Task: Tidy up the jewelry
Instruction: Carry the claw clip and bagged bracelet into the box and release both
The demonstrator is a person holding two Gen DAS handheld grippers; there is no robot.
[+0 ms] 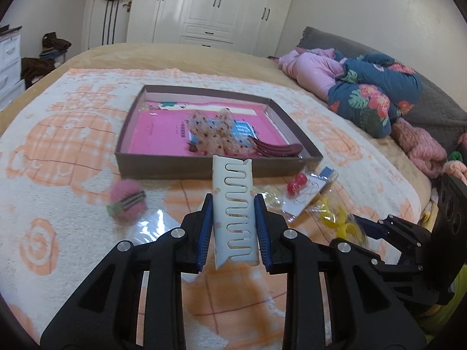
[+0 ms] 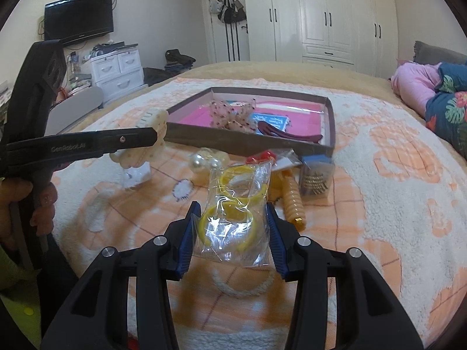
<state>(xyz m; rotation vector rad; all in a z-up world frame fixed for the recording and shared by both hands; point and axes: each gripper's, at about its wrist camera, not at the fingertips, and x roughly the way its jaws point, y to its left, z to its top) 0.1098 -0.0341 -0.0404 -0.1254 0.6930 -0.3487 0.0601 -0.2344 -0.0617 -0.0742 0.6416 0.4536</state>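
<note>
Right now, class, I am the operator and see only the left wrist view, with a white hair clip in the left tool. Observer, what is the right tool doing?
Observer: The right tool is clamped on a clear bag of yellow hoops.
Operator: Does anything lie just beyond that bag?
Observer: Yes. A ribbed yellow piece lies on the blanket to the bag's right, short of the box.
Operator: And my own left tool, seen from there?
Observer: A hand grips its handle at the left edge of the right wrist view.
</note>
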